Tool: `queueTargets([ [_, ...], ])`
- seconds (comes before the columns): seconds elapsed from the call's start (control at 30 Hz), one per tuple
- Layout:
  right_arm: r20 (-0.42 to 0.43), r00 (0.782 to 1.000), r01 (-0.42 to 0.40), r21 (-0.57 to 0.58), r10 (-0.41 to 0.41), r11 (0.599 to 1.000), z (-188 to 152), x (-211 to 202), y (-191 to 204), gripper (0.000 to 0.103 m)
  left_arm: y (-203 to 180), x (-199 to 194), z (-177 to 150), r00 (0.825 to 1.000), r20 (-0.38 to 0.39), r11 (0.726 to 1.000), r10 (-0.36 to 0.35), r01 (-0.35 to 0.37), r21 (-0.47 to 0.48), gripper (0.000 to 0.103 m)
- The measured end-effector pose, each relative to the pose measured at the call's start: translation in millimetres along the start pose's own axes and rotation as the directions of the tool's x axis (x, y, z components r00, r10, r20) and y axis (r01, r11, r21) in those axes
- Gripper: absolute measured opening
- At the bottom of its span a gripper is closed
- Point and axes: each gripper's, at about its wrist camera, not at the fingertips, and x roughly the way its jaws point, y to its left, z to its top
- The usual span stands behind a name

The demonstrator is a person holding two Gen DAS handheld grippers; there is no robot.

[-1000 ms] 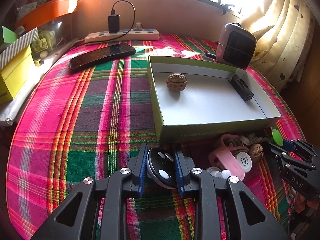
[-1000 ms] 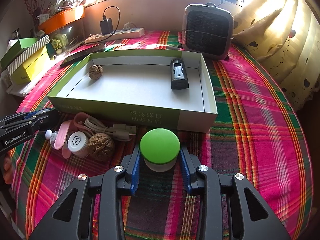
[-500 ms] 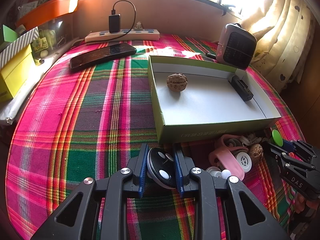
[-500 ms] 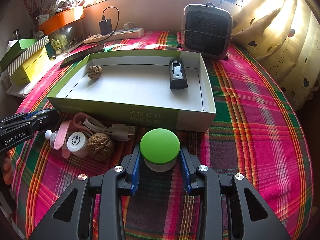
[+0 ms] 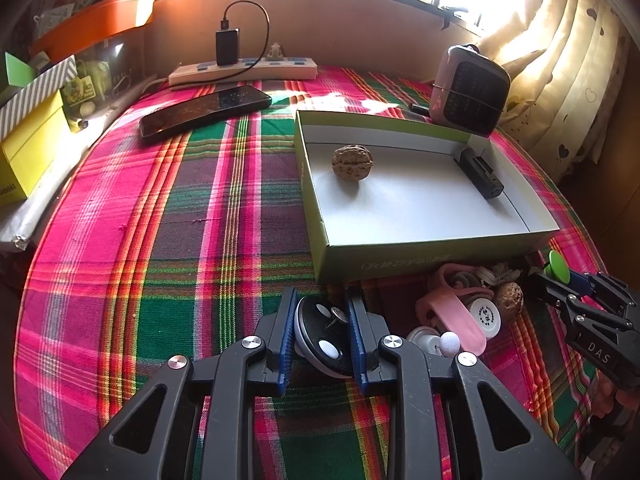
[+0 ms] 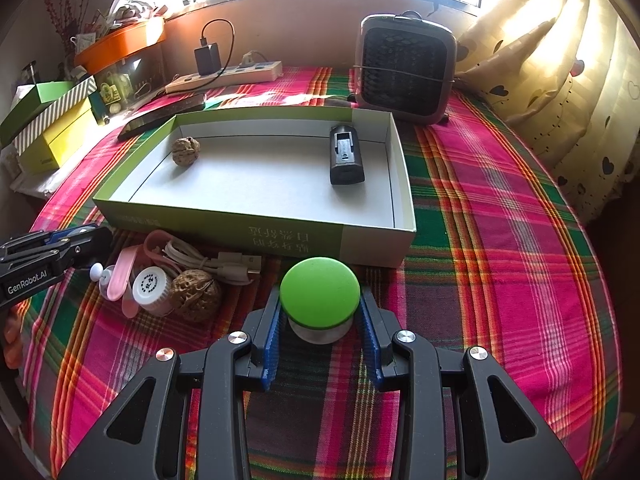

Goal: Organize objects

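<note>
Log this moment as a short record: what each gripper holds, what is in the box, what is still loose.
left gripper: jaws shut on black disc with white dots
right gripper: jaws shut on green-capped jar
green box: holds walnut and black battery
loose in front of the box: second walnut, white-capped bottle, pink strap, white cable
surface: plaid cloth
</note>
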Motion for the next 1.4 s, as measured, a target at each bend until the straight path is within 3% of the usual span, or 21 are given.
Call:
queueTargets([
  [0.63, 0.049, 0.998, -0.043, 0.01, 0.043, 0.999, 16.2, -19.1, -1.4, 0.035, -12.5, -30.1, 19.1, 0.996, 0.066, 0.998, -0.055, 0.054, 0.024, 0.022],
  [1.4, 0.079, 0.994, -0.067, -0.027, 0.069, 0.997, 76.3, 3.6, -1.6, 0.035, -28.3, -2.3, 57.1, 0.996, 0.052, 0.996, -0.07, 0.067, 0.054, 0.022],
])
